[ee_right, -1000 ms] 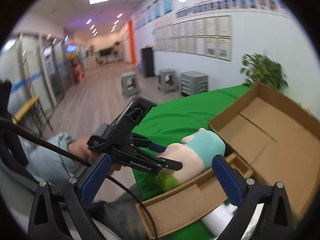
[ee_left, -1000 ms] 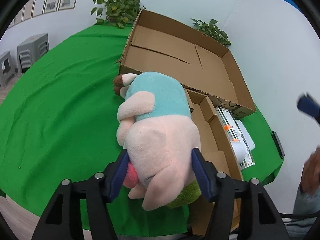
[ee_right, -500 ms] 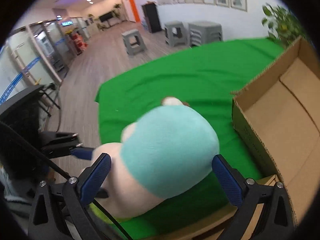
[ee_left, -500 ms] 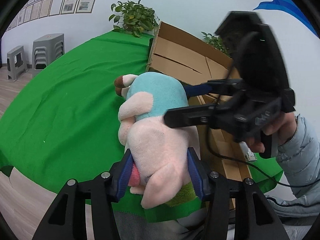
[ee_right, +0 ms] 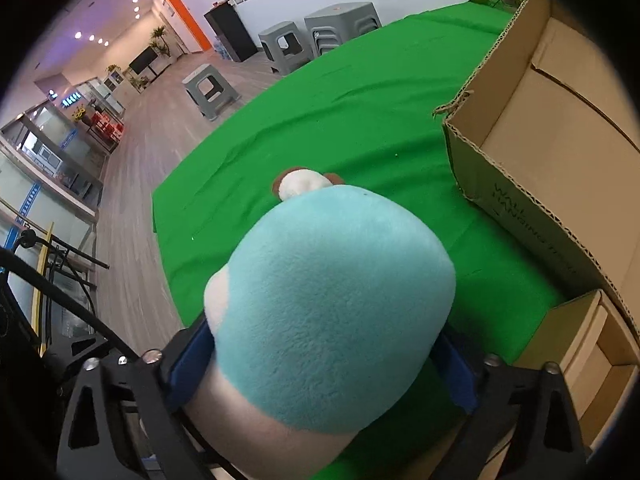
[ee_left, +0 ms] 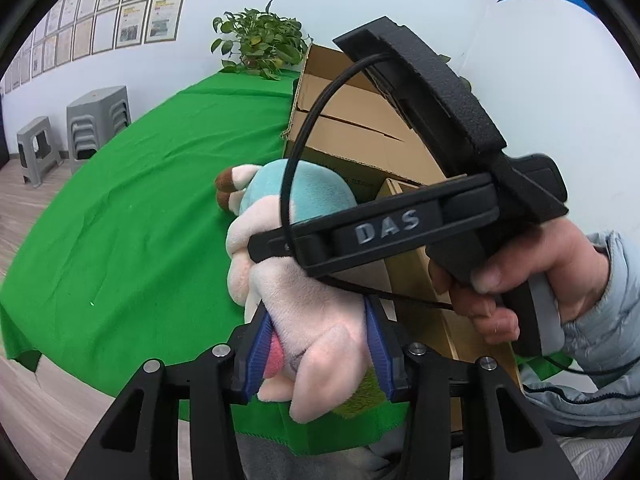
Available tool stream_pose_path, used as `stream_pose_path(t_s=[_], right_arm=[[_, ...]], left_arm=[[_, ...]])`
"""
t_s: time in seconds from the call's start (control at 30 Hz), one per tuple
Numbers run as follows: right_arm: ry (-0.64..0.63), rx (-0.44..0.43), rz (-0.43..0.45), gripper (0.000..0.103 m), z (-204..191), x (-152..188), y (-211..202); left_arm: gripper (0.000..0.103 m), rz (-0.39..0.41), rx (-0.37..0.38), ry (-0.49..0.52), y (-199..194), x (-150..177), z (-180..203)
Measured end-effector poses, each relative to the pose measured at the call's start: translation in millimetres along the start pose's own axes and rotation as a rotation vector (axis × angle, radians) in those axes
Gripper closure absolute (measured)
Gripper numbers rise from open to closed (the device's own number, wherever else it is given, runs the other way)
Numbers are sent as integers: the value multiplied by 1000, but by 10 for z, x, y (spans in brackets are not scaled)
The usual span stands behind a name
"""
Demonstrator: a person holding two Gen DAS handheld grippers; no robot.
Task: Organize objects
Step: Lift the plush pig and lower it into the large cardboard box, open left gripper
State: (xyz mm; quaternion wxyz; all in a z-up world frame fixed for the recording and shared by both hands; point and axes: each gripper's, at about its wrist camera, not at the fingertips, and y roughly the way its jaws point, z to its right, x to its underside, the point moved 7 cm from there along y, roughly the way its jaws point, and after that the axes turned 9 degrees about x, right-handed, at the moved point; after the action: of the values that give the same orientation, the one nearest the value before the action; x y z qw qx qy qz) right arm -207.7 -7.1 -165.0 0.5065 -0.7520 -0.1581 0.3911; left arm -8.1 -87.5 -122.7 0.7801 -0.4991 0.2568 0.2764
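A plush toy with a pink head and teal body hangs over the near edge of the green table. My left gripper is shut on its pink head, jaws still closing, blue pads sunk into the fur. My right gripper reaches down over the teal body. Its jaws are closing, and both blue pads lie against the body's sides. In the left wrist view the right gripper's black frame crosses over the toy, held by a person's hand.
A large open cardboard box stands on the table just right of the toy, with a small open carton in front of it. Green cloth stretches to the left. Grey stools and a potted plant stand beyond.
The right gripper came down from beside the table onto the toy's teal body and narrowed around it. The left jaws squeezed the pink head tighter and shifted slightly.
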Motion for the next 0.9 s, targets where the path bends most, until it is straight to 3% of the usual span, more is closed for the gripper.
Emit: stream_pose_path(t_s=[0.1, 0.2, 0.33, 0.47, 0.57, 0.67, 0.9], right_arm=[[27, -28, 68, 33, -15, -63, -168], [80, -51, 229, 35, 136, -237, -708], [96, 25, 526, 35, 447, -566, -1880], [123, 133, 671, 34, 819, -744, -2572], [158, 195, 707, 34, 1103, -790, -2817], [178, 231, 704, 34, 1254, -899, -2808], [201, 268, 592, 35, 1435, -1230, -1977]], left_arm=[[64, 15, -34, 48, -34, -104, 129], [65, 71, -64, 168, -182, -414, 381], [65, 226, -76, 387, -402, -1180, 917], [65, 331, -28, 518, -347, -1779, 1292], [65, 354, 35, 539, -185, -2101, 1450], [65, 357, 60, 552, 55, -2334, 1523], [65, 267, 100, 449, 1028, -2866, 1147]])
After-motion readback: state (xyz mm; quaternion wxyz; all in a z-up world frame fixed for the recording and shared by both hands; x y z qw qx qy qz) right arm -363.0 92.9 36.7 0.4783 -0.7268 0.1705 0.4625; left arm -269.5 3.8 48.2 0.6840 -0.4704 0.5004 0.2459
